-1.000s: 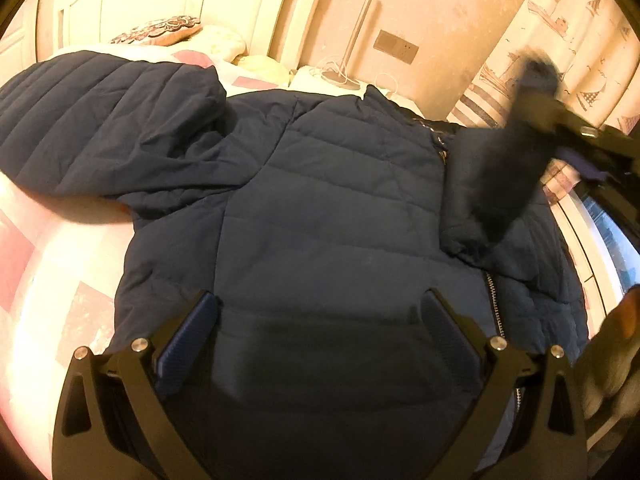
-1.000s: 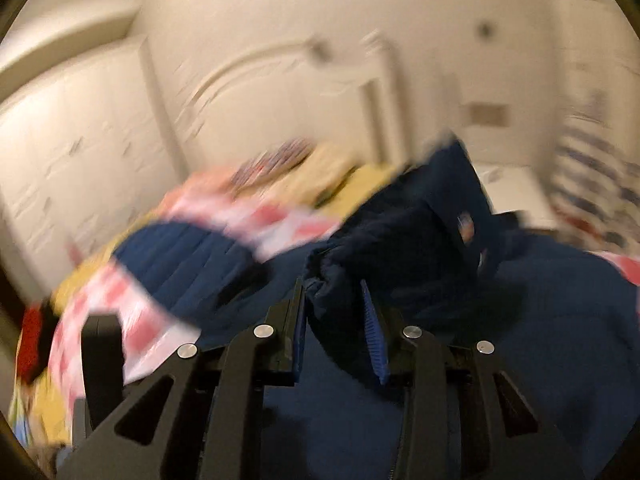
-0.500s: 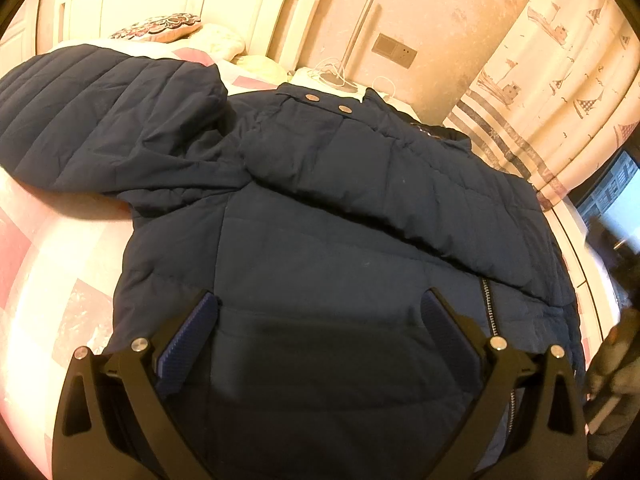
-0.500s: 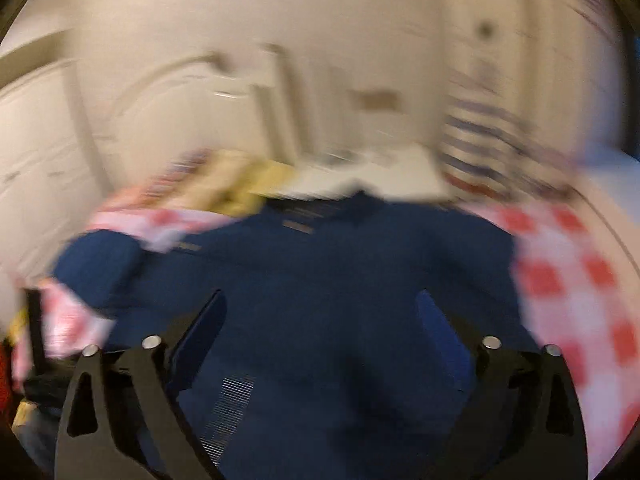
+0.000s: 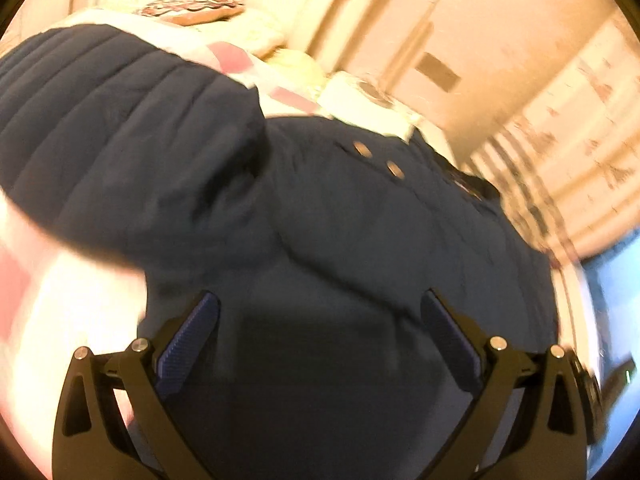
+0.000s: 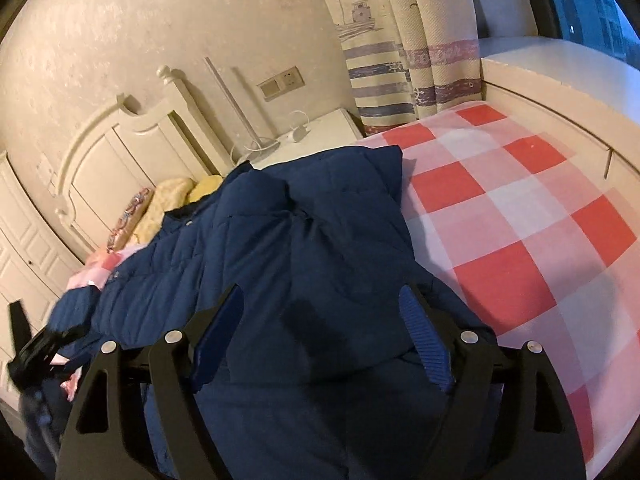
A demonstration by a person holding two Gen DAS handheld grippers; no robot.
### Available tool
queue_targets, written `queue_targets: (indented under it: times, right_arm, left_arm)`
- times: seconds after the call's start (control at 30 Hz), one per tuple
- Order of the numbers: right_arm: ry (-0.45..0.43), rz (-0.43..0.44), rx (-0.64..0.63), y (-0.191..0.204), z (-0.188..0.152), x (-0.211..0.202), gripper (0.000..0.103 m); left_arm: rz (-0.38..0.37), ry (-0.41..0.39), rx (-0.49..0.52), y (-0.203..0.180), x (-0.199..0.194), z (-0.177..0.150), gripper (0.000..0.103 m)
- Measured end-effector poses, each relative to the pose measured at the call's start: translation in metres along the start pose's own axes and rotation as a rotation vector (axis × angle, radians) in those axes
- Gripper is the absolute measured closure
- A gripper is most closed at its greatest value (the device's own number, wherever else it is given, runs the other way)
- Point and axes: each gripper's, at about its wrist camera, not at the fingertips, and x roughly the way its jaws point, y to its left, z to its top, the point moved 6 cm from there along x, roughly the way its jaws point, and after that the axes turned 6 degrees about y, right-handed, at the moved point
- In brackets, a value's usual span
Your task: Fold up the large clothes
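A navy quilted puffer jacket [image 5: 360, 240] lies spread on the bed. One sleeve [image 5: 400, 232] is folded across its front, with two metal snaps [image 5: 378, 158] near the collar. The other sleeve [image 5: 100, 128] stretches out to the left. My left gripper [image 5: 320, 320] is open and empty, low over the jacket's hem. In the right wrist view the jacket [image 6: 300, 248] fills the middle. My right gripper [image 6: 320, 320] is open and empty above its lower right part. The left gripper [image 6: 36, 352] shows at the far left edge there.
The bed has a red and pink checked cover [image 6: 520, 220]. Pillows [image 6: 172, 196] and a white headboard [image 6: 120, 152] are at the far end. A white nightstand [image 6: 320, 128] with a lamp pole, a striped curtain [image 6: 400, 60] and a window ledge [image 6: 560, 80] stand beyond.
The right gripper let go of the sleeve, which now lies folded across the jacket's front, and pulled back open. The left gripper has shifted closer and its view has tilted.
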Motion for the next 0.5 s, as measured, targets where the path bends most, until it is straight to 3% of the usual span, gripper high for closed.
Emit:
queue_targets:
  times: [0.07,0.1,0.13,0.17,0.2,0.23,0.27,0.43,0.5]
  right_arm:
    - [-0.005,0.021,0.013,0.003,-0.001,-0.008,0.025]
    - [-0.007,0.035,0.023,0.0,-0.001,-0.008,0.025]
    - [-0.007,0.042,0.029,0.006,0.001,-0.006,0.025]
    - [-0.008,0.051,0.037,0.005,0.001,-0.007,0.025]
    - [-0.009,0.055,0.04,0.005,0.0,-0.008,0.025]
    - [-0.01,0.058,0.041,0.005,0.0,-0.008,0.025]
    - [-0.011,0.059,0.041,0.005,0.0,-0.009,0.025]
    - [-0.019,0.072,0.059,0.001,0.0,-0.01,0.025]
    - [-0.021,0.071,0.06,0.0,0.0,-0.011,0.025]
  left_arm:
    - [0.035,-0.003,-0.004,-0.001,0.014,0.016,0.006]
    - [0.062,-0.012,0.001,-0.002,0.02,0.02,0.014]
    - [0.102,-0.019,0.003,-0.002,0.025,0.022,0.016]
    - [0.162,-0.054,0.014,-0.003,0.024,0.021,0.03]
    - [0.217,-0.079,0.024,-0.003,0.02,0.02,0.057]
    - [0.247,-0.098,0.035,-0.003,0.015,0.018,0.072]
    - [0.208,-0.114,0.048,-0.008,0.007,0.016,0.093]
    - [0.167,-0.235,0.087,-0.021,-0.057,-0.001,0.094]
    - [0.173,-0.224,0.086,-0.019,-0.063,-0.009,0.094]
